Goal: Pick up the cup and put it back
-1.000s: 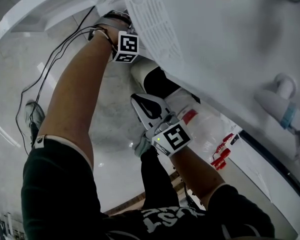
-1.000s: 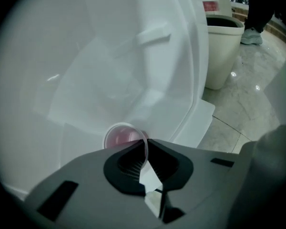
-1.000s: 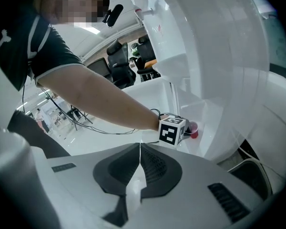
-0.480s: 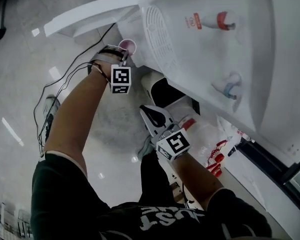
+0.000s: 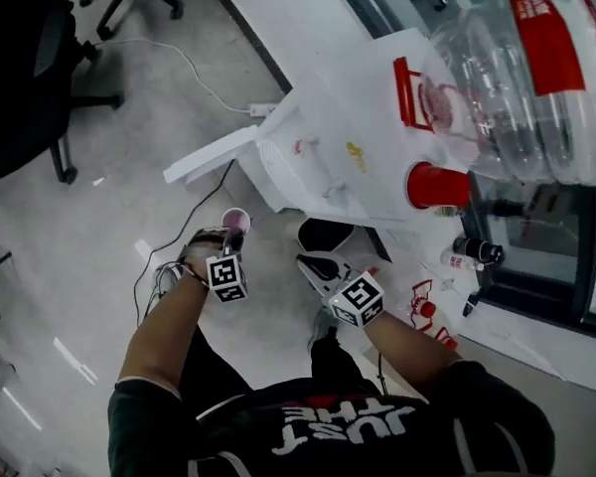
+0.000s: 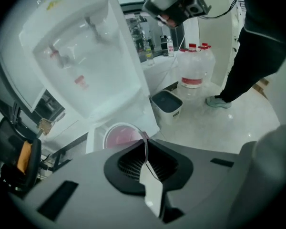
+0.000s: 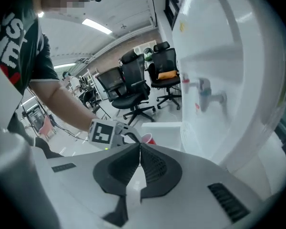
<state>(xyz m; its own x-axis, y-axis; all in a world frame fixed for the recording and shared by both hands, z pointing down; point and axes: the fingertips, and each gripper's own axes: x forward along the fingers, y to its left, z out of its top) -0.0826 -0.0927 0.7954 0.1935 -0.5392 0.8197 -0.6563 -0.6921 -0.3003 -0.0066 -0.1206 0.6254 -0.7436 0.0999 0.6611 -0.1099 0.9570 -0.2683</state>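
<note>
My left gripper (image 5: 229, 237): fingers pinching thin rim of small red plastic cup (image 5: 235, 219), cup wall between pads. Cup held in air in front of tall white water dispenser (image 5: 323, 127), apart from it, open mouth showing in head view. My right gripper (image 5: 314, 263): fingers pressed together, nothing between them, also in front of dispenser, right of cup. Second red cup (image 5: 435, 185) on dispenser top, beside clear water bottle (image 5: 521, 87).

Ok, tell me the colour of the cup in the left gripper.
The cup is red outside, pinkish inside; the right gripper view shows the red best.
</note>
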